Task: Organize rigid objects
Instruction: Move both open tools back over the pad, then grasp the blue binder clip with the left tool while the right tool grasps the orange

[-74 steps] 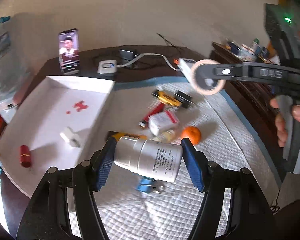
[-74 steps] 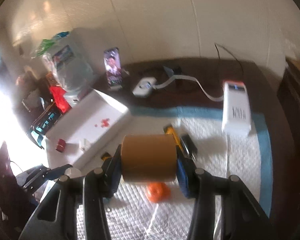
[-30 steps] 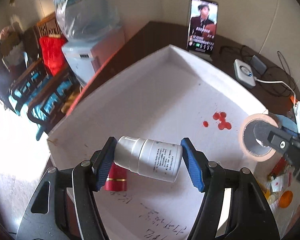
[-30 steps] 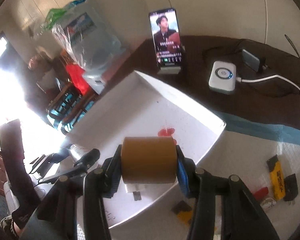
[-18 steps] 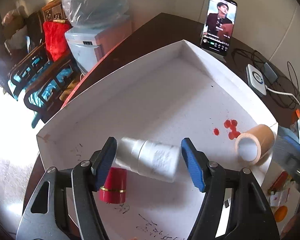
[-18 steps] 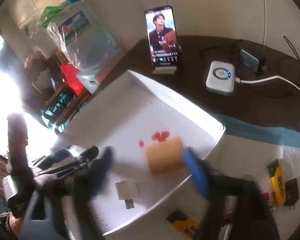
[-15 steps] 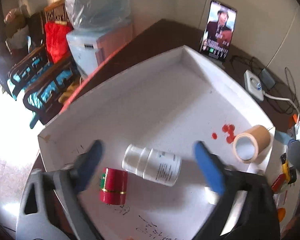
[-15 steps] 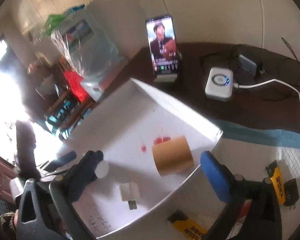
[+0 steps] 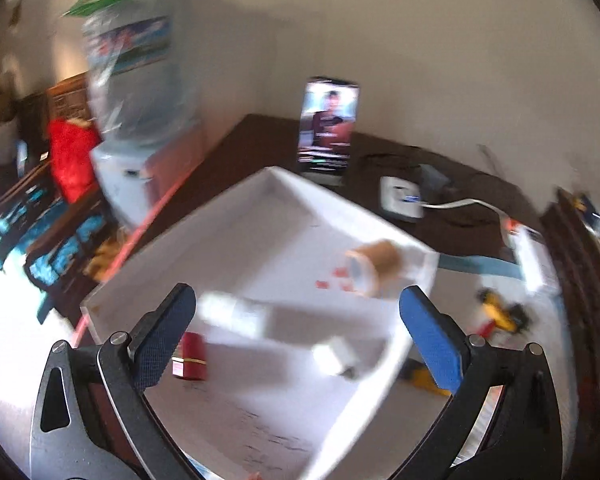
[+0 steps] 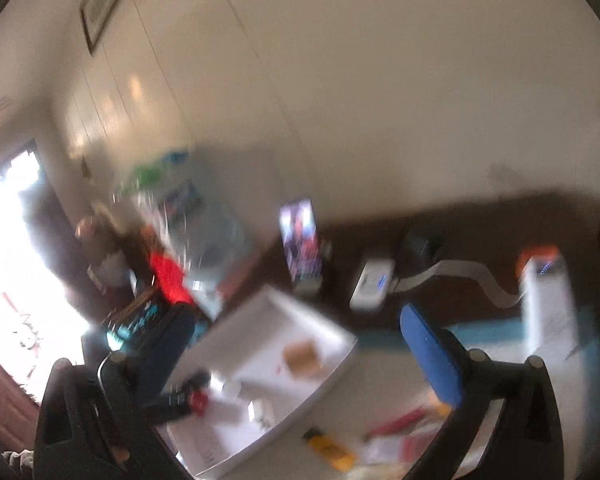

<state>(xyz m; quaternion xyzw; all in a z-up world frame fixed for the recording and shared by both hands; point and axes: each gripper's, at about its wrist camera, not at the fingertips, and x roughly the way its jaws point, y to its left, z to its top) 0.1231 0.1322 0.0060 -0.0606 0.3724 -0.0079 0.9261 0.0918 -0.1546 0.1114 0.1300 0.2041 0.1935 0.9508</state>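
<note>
The white tray point(image 9: 284, 200) holds a white bottle point(image 9: 236, 314) lying on its side, a tan tape roll point(image 9: 374, 266), a red cylinder point(image 9: 190, 356) and a small white block point(image 9: 336, 358). My left gripper point(image 9: 300, 332) is open and empty above the tray's near part. My right gripper point(image 10: 300, 356) is open and empty, high above the tray point(image 10: 332, 330); the tape roll point(image 10: 302, 354) and the red cylinder point(image 10: 198, 400) show blurred in its view.
A phone point(image 9: 328, 128) stands behind the tray, with a white charger point(image 9: 400, 198) and a power bank point(image 10: 548, 304) on the dark table. Yellow and red items point(image 9: 500, 316) lie on the white quilted mat at right. A water dispenser point(image 9: 140, 120) stands left.
Both grippers opened: the left let go of the white bottle, the right let go of the tape roll, both into the tray. Both grippers have since lifted and pulled back.
</note>
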